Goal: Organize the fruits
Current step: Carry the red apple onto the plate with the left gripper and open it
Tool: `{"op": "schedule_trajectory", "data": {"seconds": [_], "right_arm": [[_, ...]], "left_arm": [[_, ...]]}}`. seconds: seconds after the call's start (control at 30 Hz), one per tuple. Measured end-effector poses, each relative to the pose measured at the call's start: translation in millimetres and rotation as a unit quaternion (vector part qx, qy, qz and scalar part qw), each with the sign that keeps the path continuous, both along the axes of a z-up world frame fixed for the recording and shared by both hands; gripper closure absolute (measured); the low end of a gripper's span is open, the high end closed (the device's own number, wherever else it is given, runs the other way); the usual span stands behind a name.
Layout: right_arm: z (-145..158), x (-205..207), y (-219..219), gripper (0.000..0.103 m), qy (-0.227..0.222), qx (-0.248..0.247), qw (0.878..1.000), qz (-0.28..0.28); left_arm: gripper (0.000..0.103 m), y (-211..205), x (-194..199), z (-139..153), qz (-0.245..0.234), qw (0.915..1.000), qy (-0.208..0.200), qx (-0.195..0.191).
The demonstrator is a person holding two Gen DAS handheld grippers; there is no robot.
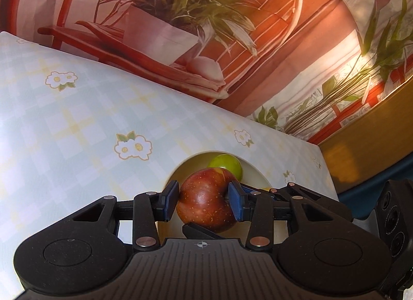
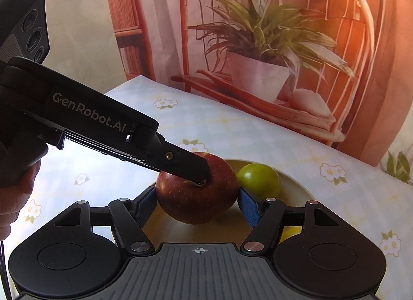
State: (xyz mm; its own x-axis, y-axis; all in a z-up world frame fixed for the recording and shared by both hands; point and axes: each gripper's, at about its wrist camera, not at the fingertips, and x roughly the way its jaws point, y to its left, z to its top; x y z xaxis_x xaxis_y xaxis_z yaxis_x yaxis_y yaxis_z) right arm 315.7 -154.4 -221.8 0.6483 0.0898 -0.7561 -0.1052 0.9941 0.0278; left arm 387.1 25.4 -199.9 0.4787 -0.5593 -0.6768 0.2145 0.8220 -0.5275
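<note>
Both grippers clamp one round red apple (image 2: pixel 197 191) above the pale shallow plate (image 2: pixel 294 184): the right gripper (image 2: pixel 197 203) across its sides, the left gripper (image 1: pixel 204 203) crosswise, steadying it; a green apple (image 2: pixel 258 180) lies just beyond.

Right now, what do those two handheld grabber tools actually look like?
Both are matte black plastic. The right gripper has a ribbed grey deck with a crosshair mark, silver rivets and blue finger pads. The left gripper looks the same; its side reads "GenRobot.AI", with round lenses on its rear block.
</note>
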Motion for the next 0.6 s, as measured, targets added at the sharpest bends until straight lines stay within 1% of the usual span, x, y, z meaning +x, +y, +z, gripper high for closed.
{"op": "schedule_trajectory", "data": {"seconds": [0.2, 0.3, 0.47, 0.6], "right_arm": [[-4.3, 7.3, 8.4, 0.038, 0.003, -0.030, 1.000, 0.007], [-4.5, 8.4, 11.0, 0.038, 0.000, -0.033, 0.999, 0.001], [-4.4, 10.5, 17.2, 0.037, 0.000, -0.046, 0.999, -0.008], [0.6, 6.7, 17.7, 0.036, -0.001, -0.040, 0.999, -0.010]], "left_arm": [[0.060, 6.4, 5.8, 0.1, 0.018, 0.9998, 0.000, 0.006], [0.059, 9.7, 3.9, 0.8, 0.024, 0.9997, -0.004, 0.002], [0.055, 16.0, -3.3, 2.7, 0.040, 0.9990, -0.012, 0.014], [0.054, 24.5, -10.3, 7.4, 0.055, 0.9982, -0.016, 0.019]]}}
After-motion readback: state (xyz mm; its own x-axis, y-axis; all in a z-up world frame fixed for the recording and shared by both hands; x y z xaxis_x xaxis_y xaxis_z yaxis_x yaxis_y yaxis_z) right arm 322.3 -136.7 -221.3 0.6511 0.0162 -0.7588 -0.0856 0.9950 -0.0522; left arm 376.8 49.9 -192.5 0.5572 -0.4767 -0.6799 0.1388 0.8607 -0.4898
